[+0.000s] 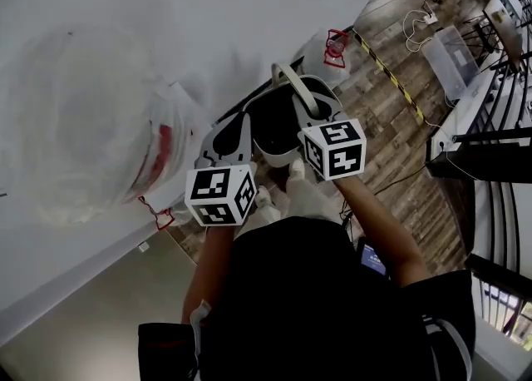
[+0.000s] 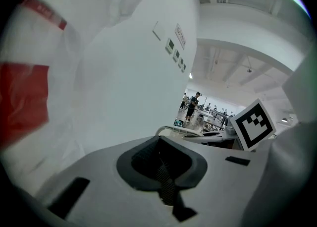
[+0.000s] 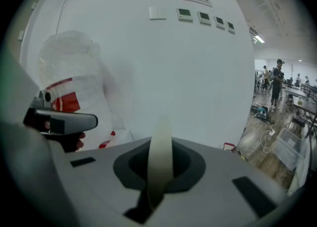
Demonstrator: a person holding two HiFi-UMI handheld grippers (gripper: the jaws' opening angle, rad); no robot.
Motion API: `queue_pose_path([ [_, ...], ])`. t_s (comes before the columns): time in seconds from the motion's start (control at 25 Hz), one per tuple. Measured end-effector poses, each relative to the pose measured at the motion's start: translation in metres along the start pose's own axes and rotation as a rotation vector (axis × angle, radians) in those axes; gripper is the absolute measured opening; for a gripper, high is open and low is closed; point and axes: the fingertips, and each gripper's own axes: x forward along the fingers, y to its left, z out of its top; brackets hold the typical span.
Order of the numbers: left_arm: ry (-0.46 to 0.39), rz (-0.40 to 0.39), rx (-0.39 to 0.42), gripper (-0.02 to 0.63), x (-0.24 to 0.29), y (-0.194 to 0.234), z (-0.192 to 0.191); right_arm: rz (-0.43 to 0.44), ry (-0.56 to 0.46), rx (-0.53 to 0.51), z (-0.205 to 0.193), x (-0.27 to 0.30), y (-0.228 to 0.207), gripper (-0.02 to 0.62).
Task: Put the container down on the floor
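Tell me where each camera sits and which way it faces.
Head view: on the person's head, looking down at the container above the floor; torso, both arms show.
Left gripper view: on the left gripper, facing the white wall; its jaws show.
Right gripper view: on the right gripper, facing that wall; jaws clamp the handle.
Shared: both gripper views see the white bag.

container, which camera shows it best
The head view: most of the container shows there, dark inside with a pale rim and handle. The right gripper view shows only that pale handle, pinched in the right tool. The left gripper view shows just a sliver of rim.
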Motion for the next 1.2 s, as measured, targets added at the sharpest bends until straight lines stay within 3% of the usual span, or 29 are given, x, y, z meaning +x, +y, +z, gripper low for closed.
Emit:
queue_pose_path([
  [0.4, 0.066, 0.072, -0.077, 0.014, 0.055, 0.006, -0.028, 0.087, 0.114, 0.0, -0.025, 0.049, -0.027, 0.029],
  [0.96, 0.228, 0.111, -0.197, 0.014, 0.112, 0.028, -0.105, 0.095, 0.295, -0.003, -0.077, 0.106, -0.045, 0.031],
  [1.2, 0.277, 0.149, -0.246, 0.014, 0.131, 0.052, -0.15, 0.093, 0.365, 0.025, -0.117, 0.134, -0.054, 0.031],
])
